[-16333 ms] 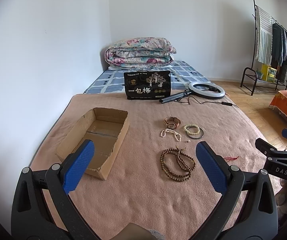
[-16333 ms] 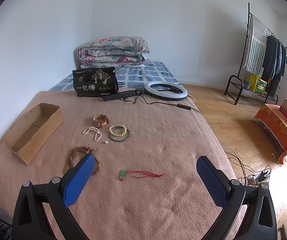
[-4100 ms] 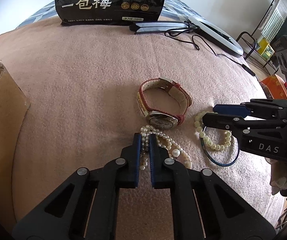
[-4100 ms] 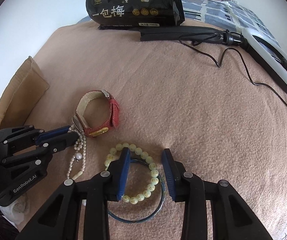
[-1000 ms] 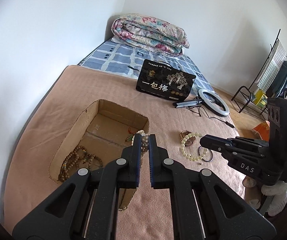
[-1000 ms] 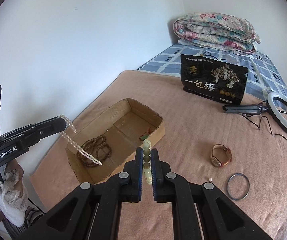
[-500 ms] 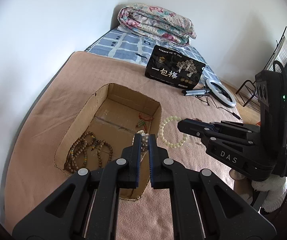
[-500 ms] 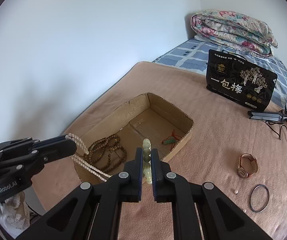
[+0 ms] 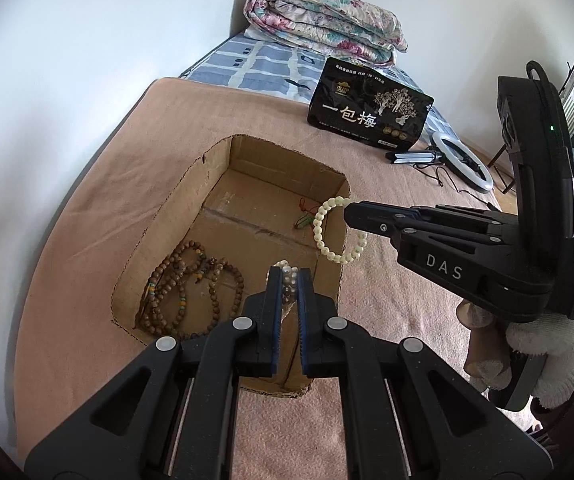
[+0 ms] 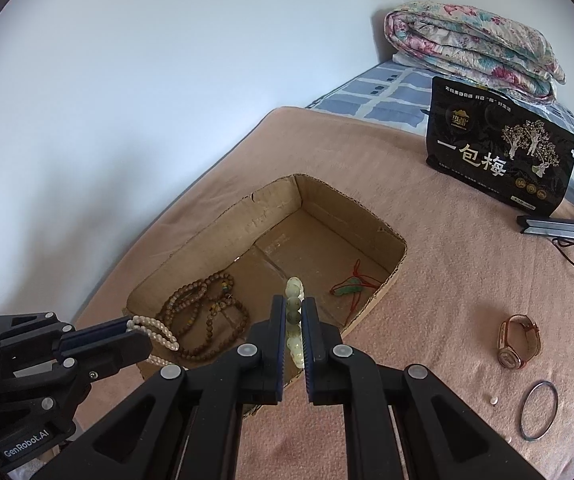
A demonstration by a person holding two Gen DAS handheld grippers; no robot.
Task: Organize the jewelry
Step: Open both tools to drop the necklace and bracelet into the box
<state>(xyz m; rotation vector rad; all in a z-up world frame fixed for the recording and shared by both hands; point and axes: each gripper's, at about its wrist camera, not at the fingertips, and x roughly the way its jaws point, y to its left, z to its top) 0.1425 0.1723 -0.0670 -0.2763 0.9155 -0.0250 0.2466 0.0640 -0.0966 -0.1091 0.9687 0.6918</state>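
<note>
An open cardboard box lies on the pink blanket. Inside it are a brown wooden bead necklace and a green pendant on a red cord. My left gripper is shut on a white pearl necklace above the box's near end. My right gripper is shut on a pale green bead bracelet, which hangs over the box's right wall.
A red-strapped watch, a thin dark bangle and a loose white bead lie on the blanket to the right of the box. A black bag, a ring light and a folded quilt are farther back.
Both grippers have moved closer over the box with their jewelry. The green bracelet now hangs across the box's right wall, and the pearl necklace is above the box's near end.
</note>
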